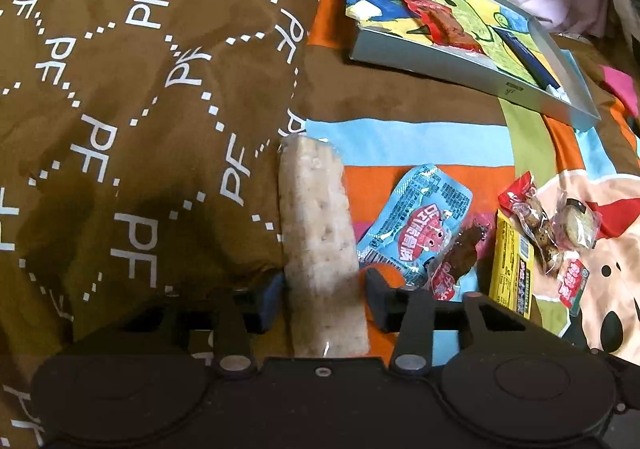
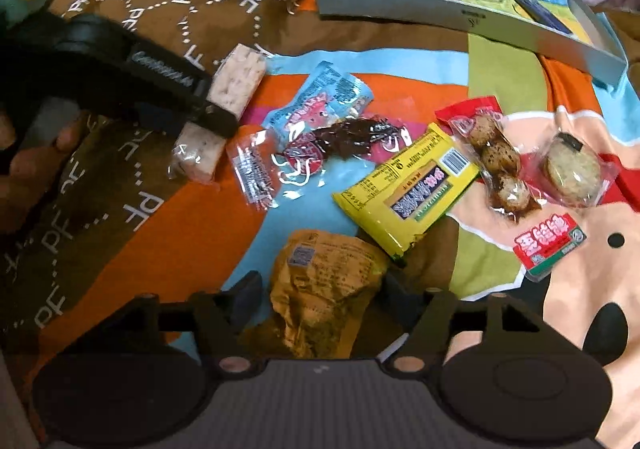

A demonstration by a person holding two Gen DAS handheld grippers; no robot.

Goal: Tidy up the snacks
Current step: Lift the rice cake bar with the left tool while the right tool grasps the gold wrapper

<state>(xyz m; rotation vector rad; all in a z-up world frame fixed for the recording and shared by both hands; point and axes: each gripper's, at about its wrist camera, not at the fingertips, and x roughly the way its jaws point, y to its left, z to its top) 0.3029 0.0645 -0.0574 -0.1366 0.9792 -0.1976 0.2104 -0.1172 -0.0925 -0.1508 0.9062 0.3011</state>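
My left gripper (image 1: 322, 285) is shut on a long pale rice-cracker bar (image 1: 316, 233) in clear wrap; the bar also shows in the right wrist view (image 2: 236, 83), held in that gripper (image 2: 212, 109). My right gripper (image 2: 316, 297) is shut on a crumpled tan snack packet (image 2: 324, 289). A shallow grey box (image 1: 420, 63) with a colourful drawing lies at the back right and holds a red packet (image 1: 436, 23) and a dark blue stick (image 1: 532, 65). The box also shows in the right wrist view (image 2: 400, 15).
Loose snacks lie on the colourful bedsheet: a blue packet (image 2: 320, 101), a dark meat strip (image 2: 352, 137), a yellow bar (image 2: 408, 185), a pack of brown balls (image 2: 496, 161), a wrapped round biscuit (image 2: 572, 169), a red-white packet (image 2: 550, 245). A brown "PF" quilt (image 1: 140, 109) bulges at left.
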